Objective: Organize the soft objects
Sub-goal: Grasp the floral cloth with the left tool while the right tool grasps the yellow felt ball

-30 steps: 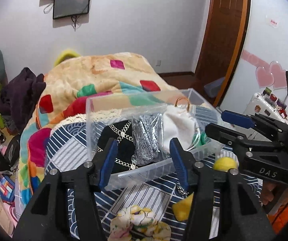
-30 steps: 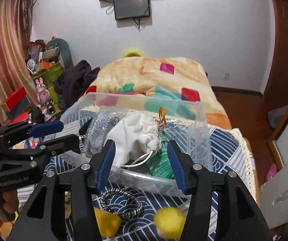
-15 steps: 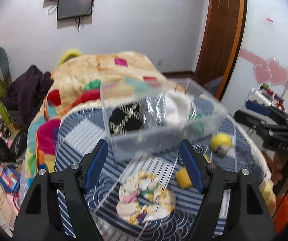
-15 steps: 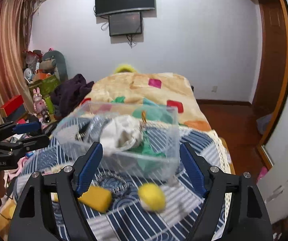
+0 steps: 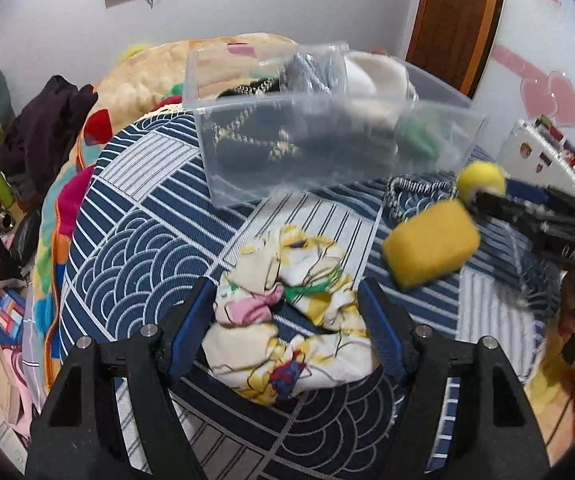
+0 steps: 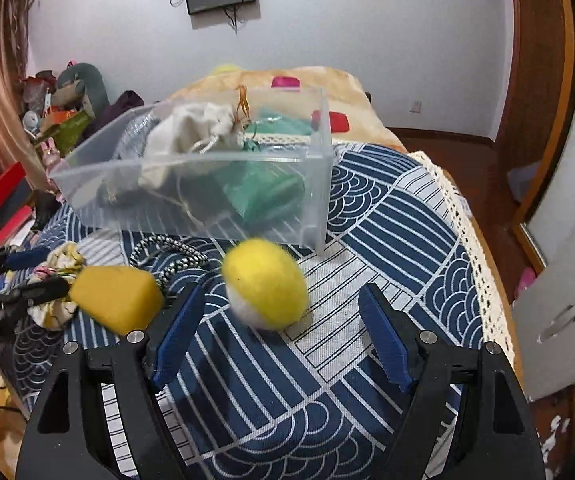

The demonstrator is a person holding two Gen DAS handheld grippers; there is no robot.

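A clear plastic bin (image 5: 327,148) (image 6: 207,184) sits on the blue patterned cloth, holding a white pouch (image 6: 191,136), green fabric (image 6: 263,192), and dark chained items. My left gripper (image 5: 287,312) is open, its fingers either side of a crumpled floral cloth (image 5: 287,312). My right gripper (image 6: 279,320) is open, just behind a yellow and white felt ball (image 6: 265,282). A yellow sponge (image 5: 431,244) (image 6: 115,300) and a braided black and white cord (image 6: 171,256) lie between the grippers.
The blue patterned cloth (image 6: 367,248) covers a round surface with a lace edge at right. A colourful blanket (image 5: 135,76) lies on the bed behind. Clutter and boxes stand at far left; a wooden door (image 5: 451,20) is at right.
Both grippers have pulled back and dropped from the bin and opened wider. The left now straddles the floral cloth; the right is behind the yellow ball.
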